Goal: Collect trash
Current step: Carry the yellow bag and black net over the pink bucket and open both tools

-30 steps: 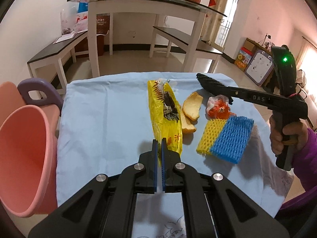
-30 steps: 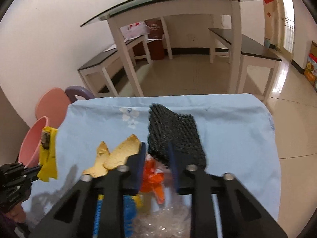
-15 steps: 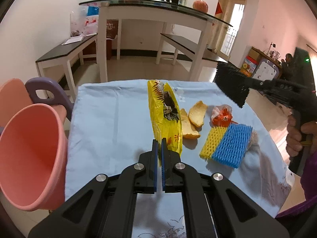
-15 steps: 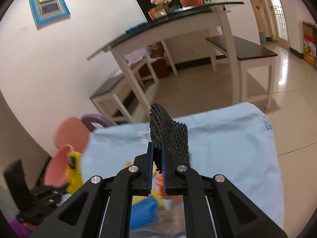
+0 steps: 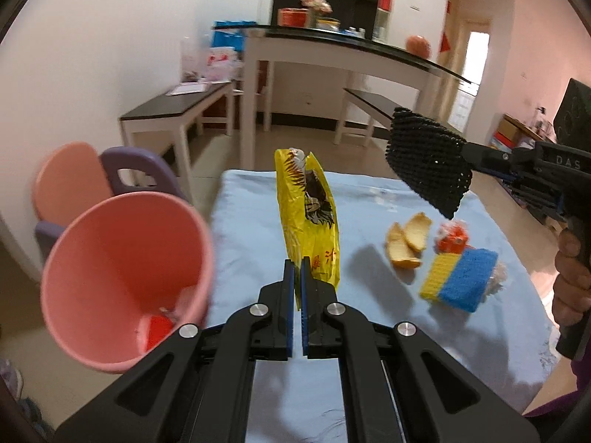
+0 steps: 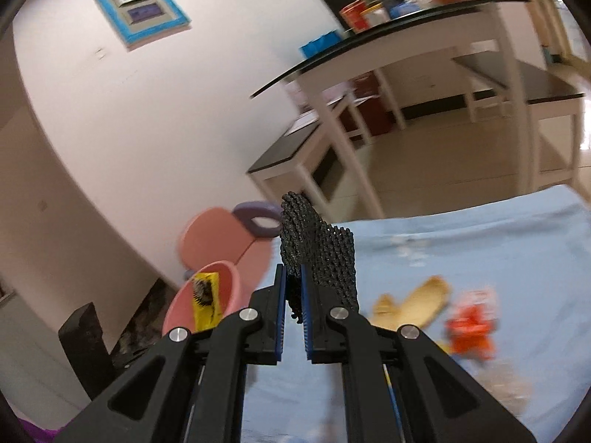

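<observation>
Raised black net [image 6: 321, 254] clamped in right hand-held gripper [image 6: 292, 297], left hand-held gripper [image 5: 297, 288] pinching yellow wrapper [image 5: 310, 221], bin [image 5: 122, 284] contents blurred

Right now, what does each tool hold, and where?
Left tool: yellow wrapper, by its lower end. Right tool: black foam net, by one edge.

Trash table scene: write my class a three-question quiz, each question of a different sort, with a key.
1. True or false: the left gripper is shut on the yellow wrapper.
2. What does the right gripper hold? A) black foam net B) orange peel C) blue-and-yellow foam net
3. Fill in: the pink bin stands to the ___ of the blue-covered table.

Key: 1 true; 2 A; 3 left.
</observation>
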### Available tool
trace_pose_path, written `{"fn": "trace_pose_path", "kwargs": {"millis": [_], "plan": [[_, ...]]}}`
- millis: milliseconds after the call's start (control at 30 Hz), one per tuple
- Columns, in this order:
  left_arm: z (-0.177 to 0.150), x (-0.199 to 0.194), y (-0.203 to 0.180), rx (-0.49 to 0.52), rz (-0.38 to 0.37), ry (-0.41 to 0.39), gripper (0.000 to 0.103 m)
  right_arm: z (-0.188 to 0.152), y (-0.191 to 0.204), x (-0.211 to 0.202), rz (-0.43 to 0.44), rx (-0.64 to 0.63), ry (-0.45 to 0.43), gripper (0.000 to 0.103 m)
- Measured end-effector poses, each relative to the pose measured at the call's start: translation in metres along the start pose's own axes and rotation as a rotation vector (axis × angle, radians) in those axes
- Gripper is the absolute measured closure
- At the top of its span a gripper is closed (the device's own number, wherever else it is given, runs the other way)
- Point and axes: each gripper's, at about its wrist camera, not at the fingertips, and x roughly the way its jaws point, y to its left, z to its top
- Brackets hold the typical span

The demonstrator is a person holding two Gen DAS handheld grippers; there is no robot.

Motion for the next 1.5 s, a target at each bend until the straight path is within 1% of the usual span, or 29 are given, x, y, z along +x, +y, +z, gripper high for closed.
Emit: {"fn": "trace_pose_path", "kwargs": {"millis": [167,333,467,600,733,900,1033,1167,1233,1300,1400,1500], "plan": [[-0.004,-0.019,0.032,-0.028,0.087,-0.030,0.101,-0.006,0.046,0.040,0.091,-0.034,0.061,0.096],[-0.009,-0.033,0.067,-0.071,0.162,-0.046,0.101,-0.016,0.092,0.079,0.159,-0.074,0.125,0.096],[-0.017,-0.037,0.095,-0.109,0.204,-0.037,0.101,-0.027,0.117,0.105,0.181,-0.095,0.171,0.096],[-0.023,-0.031,0.110,-0.137,0.218,-0.007,0.101,-0.039,0.134,0.131,0.185,-0.096,0.222,0.096],[-0.028,-0.024,0.121,-0.153,0.229,0.021,0.101,-0.052,0.140,0.152,0.162,-0.105,0.256,0.095],[-0.031,-0.018,0.130,-0.178,0.253,0.037,0.100,-0.058,0.133,0.171,0.155,-0.055,0.295,0.095],[-0.033,-0.016,0.136,-0.200,0.254,0.052,0.099,-0.060,0.130,0.183,0.158,-0.026,0.311,0.095],[-0.037,-0.015,0.143,-0.228,0.229,0.068,0.095,-0.065,0.130,0.187,0.154,-0.033,0.316,0.093],[-0.036,-0.016,0.144,-0.230,0.220,0.064,0.094,-0.067,0.131,0.188,0.150,-0.049,0.312,0.085],[-0.037,-0.017,0.144,-0.230,0.215,0.058,0.094,-0.068,0.133,0.186,0.145,-0.070,0.310,0.083],[-0.038,-0.021,0.143,-0.233,0.208,0.049,0.093,-0.069,0.136,0.183,0.143,-0.089,0.298,0.073],[-0.038,-0.025,0.141,-0.229,0.202,0.043,0.093,-0.069,0.136,0.177,0.141,-0.103,0.286,0.068]]}}
